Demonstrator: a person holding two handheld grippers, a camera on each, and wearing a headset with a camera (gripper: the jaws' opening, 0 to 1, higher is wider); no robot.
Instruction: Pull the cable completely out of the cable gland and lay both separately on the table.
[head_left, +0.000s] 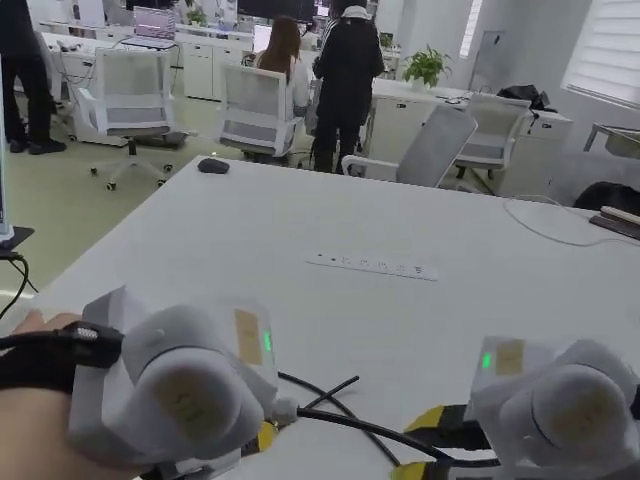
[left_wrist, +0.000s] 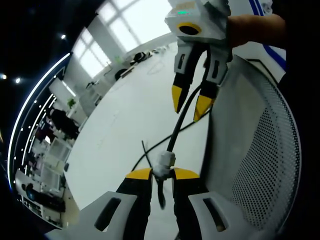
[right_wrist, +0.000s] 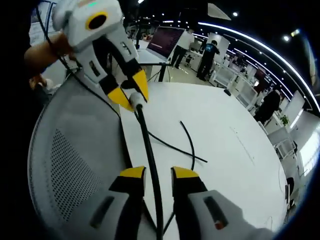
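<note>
A: Left tongs (left_wrist: 161, 174) clenched on gland (left_wrist: 164, 161), over the counter's (head_left: 300, 220) near edge. Right tongs (right_wrist: 159, 173)?
B: Astride cable (right_wrist: 147, 145); can't tell the grip. Clamp firmly, pull straight apart.

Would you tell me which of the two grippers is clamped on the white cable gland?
The left gripper: its yellow tips pinch the cable gland, while the right gripper grips only the black cable.

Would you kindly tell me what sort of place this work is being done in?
Most likely an open-plan office: mesh office chairs, desks with a laptop, and a potted plant stand behind the white table.
</note>
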